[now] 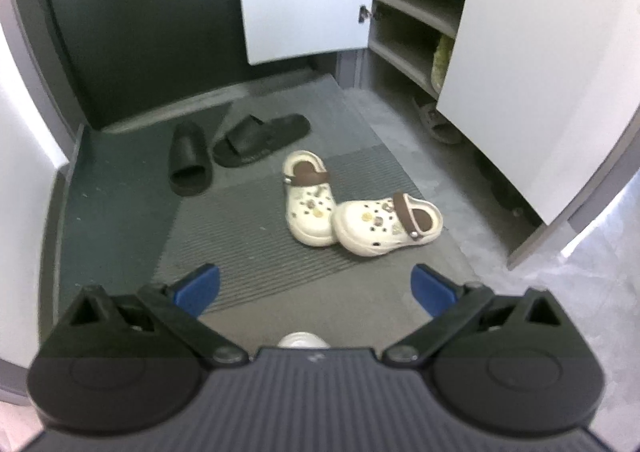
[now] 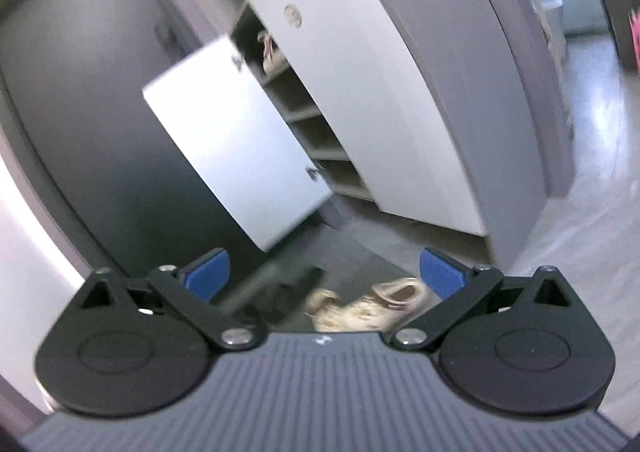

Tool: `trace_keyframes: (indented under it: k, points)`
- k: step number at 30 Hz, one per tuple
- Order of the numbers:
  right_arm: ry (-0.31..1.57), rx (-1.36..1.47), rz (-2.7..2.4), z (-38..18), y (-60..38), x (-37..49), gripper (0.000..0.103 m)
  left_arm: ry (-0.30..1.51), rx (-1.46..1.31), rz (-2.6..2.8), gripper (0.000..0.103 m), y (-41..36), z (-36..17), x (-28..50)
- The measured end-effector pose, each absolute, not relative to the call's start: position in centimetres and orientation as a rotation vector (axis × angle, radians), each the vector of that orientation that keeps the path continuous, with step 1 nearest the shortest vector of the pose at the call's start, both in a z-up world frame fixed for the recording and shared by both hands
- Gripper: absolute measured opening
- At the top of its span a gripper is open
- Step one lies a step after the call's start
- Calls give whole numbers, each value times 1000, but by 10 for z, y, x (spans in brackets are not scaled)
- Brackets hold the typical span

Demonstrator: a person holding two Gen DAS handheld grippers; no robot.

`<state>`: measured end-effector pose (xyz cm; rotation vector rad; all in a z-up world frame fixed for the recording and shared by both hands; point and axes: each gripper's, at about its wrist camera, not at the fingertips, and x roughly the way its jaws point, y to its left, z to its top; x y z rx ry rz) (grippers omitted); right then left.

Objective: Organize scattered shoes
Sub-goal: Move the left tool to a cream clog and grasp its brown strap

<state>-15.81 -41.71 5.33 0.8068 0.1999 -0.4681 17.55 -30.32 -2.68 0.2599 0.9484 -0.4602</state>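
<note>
White cabinet doors hang wide open on the shoe cabinet (image 1: 412, 24), grey shelves showing, with one yellowish shoe (image 1: 441, 62) on a lower shelf and what looks like a brownish sandal (image 1: 436, 120) on the floor under it. Below that is the ribbed grey doormat (image 1: 248, 220), and that's where the loose stuff sits. A pair of black slides (image 1: 236, 148) lies toward the back, splayed apart at an angle, and a pair of cream clogs with brown straps (image 1: 348, 208) sits nearer, toes touching but heels pointing different ways.

Both claws are spread wide with nothing in them. The left claw (image 1: 316, 286) hovers above the mat, and the clogs are just ahead of it, a bit right of centre. The right claw (image 2: 324, 272) is tilted up at the cabinet, with the clogs blurry low down between its fingers.

My guess is a clog is the closest thing to grab. I'd pinch it by the heel rim or the side wall, not the strap, since that pivots and would let the shoe swing. Then keep it level going onto a shelf and clear of the door edge.
</note>
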Motion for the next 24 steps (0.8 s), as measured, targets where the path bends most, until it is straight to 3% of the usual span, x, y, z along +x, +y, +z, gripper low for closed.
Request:
trace_keyframes:
  k: [10,24]
  points:
    - [286,1091,-563,-20,-488,-150,103,874,513,-471,102,-462,-168,223]
    - [441,1264,-624,-75,-548,-90,103,1079,415,-466,90,-554,-311,321]
